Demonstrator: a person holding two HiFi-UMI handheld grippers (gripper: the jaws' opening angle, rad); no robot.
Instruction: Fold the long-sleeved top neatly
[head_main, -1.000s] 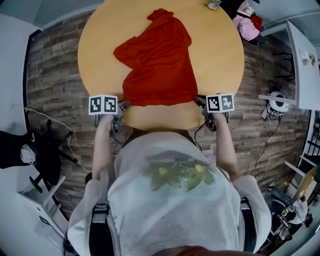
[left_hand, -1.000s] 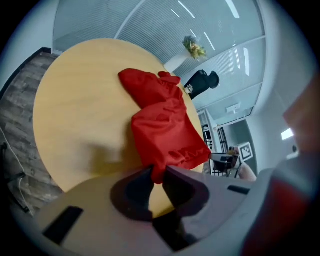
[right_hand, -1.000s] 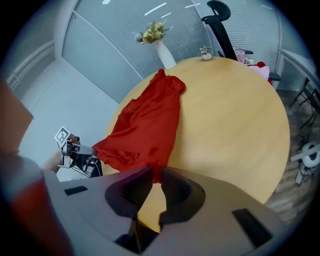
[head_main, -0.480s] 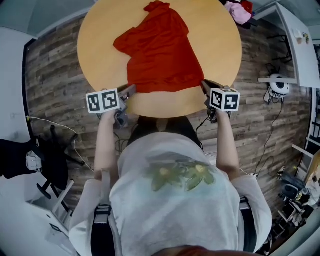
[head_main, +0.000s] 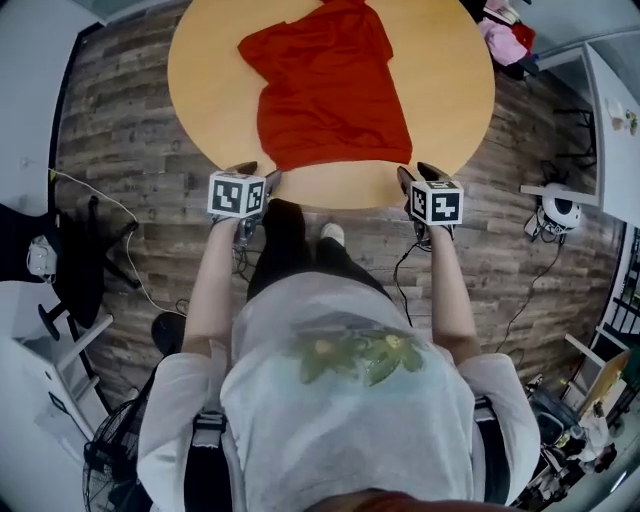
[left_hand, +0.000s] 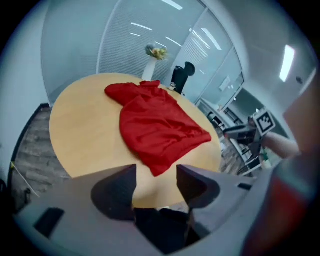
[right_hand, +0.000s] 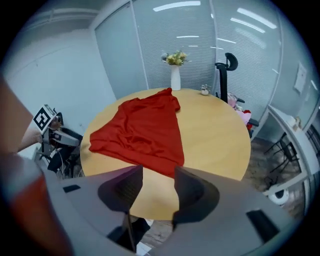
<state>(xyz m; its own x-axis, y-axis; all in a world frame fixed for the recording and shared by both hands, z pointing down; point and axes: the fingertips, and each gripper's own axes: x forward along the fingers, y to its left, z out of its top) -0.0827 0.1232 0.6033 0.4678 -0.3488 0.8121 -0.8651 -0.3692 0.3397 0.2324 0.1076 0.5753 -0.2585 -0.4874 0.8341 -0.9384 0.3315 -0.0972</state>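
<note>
Left gripper and right gripper are held at the lower edge of the table. Jaws are opening wide and nothing is clamped. Red top is spread at upper centre, wrinkled, hem nearest the grippers, cloth bunched toward upper left.

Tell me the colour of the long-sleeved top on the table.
Red, plain; the top shows best in the head view.

Head view looks steeply down from above; both gripper views look from the near edge across the round table, sharing the red top.
</note>
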